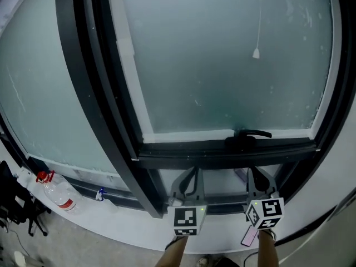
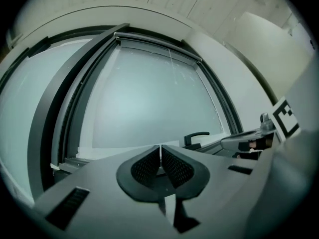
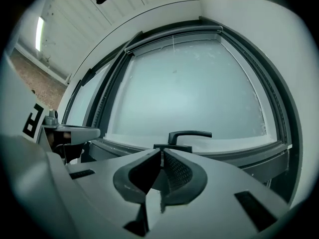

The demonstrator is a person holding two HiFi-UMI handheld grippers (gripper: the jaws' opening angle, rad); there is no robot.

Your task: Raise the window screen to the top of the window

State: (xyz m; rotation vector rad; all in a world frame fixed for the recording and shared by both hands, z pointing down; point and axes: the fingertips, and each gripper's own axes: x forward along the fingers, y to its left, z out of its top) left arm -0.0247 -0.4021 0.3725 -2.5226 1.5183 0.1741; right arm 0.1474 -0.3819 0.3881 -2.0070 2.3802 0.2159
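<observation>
Left gripper, right gripper held side by side under dark window frame — jaws closed on nothing, white sill below.

Both hand-held grippers closed, empty

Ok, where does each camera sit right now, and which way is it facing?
Head view: on the person's head, looking steeply down at the window handle; both forearms, the left gripper and the right gripper show at the bottom.
Left gripper view: rides the left gripper, looks along its shut jaws at the frosted pane; the right gripper shows at the right edge.
Right gripper view: rides the right gripper, shut jaws aimed at the handle; the left gripper shows at the left edge.
Shared: all three show handle and pane.
</observation>
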